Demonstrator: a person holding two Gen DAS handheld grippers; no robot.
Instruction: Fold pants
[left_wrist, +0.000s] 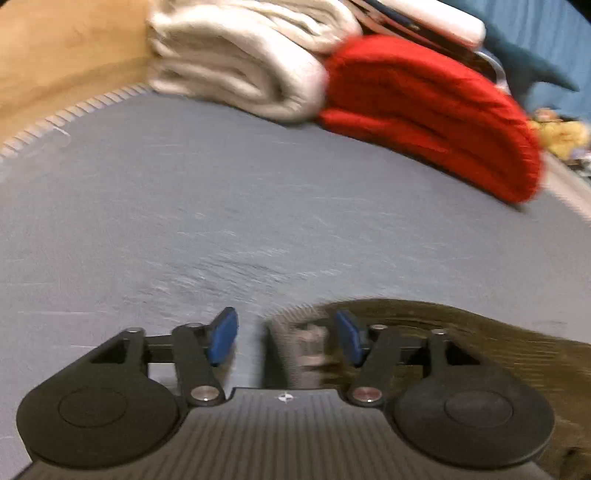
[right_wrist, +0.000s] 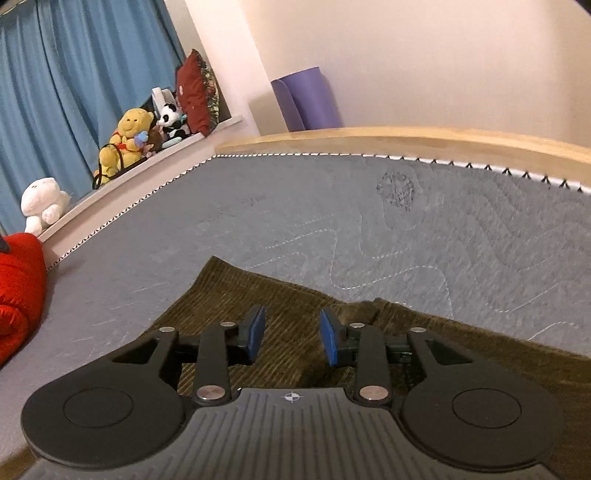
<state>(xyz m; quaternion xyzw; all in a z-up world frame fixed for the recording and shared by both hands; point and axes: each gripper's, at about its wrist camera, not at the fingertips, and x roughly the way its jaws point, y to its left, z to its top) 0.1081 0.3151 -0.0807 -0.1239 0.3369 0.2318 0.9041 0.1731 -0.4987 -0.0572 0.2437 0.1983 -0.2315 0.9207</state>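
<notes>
Both tools hover over olive pants (right_wrist: 280, 295) on the bed (right_wrist: 406, 236): left tool (left_wrist: 286, 334) and right tool (right_wrist: 291, 334) gape apart, gripping nothing.

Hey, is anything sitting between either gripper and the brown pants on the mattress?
Nothing visible. The right gripper is open directly over the olive-brown pants, and the left gripper is open at their edge. The red blanket lies off beyond them.

Olive pants (left_wrist: 480, 354) on grey mattress (left_wrist: 221, 206), left gripper (left_wrist: 286, 338) jaws apart
</notes>
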